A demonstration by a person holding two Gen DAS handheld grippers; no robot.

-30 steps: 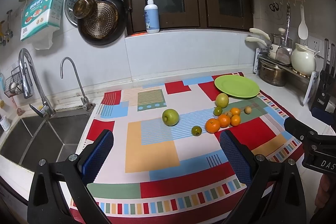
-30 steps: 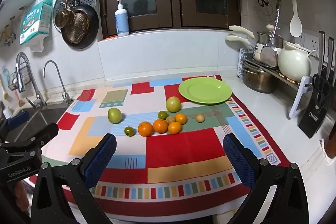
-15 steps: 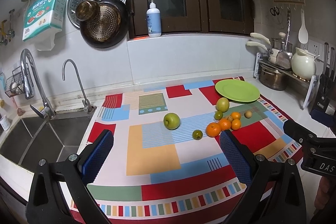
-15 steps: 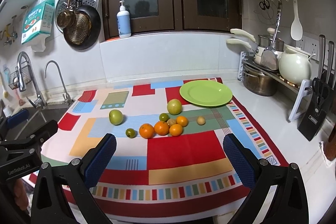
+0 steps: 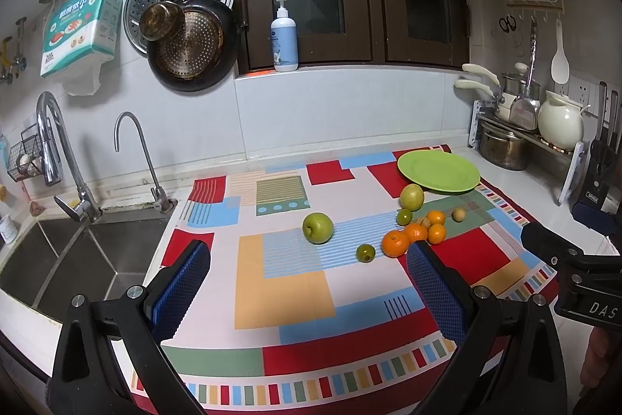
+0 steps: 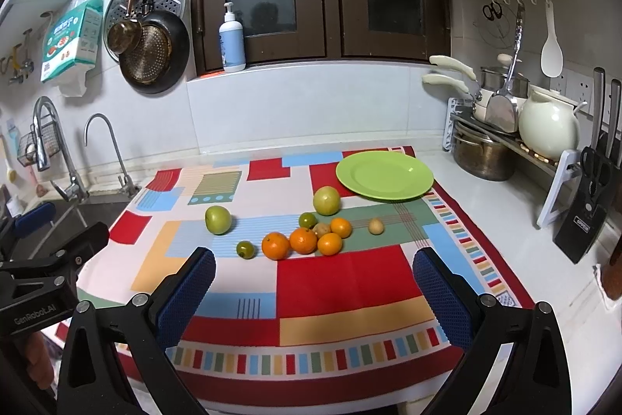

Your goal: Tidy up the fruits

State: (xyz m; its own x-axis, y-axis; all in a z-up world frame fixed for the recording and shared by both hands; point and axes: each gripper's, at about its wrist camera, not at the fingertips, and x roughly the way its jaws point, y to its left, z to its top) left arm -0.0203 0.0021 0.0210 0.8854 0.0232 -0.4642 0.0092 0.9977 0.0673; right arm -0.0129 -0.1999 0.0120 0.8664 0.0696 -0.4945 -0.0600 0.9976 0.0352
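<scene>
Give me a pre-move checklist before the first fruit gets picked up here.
1. Left tongs open, holding nothing: ok.
2. Right tongs open, holding nothing: ok.
3. Round lime-green plate bare, ready for fruit: ok.
4. Large green apple stands apart from the rest, free to grasp: ok.
5. Four oranges sit bunched with a small brownish fruit; free grasp room: not ok.
6. Colourful patchwork cloth lies flat under the fruit: ok.
</scene>
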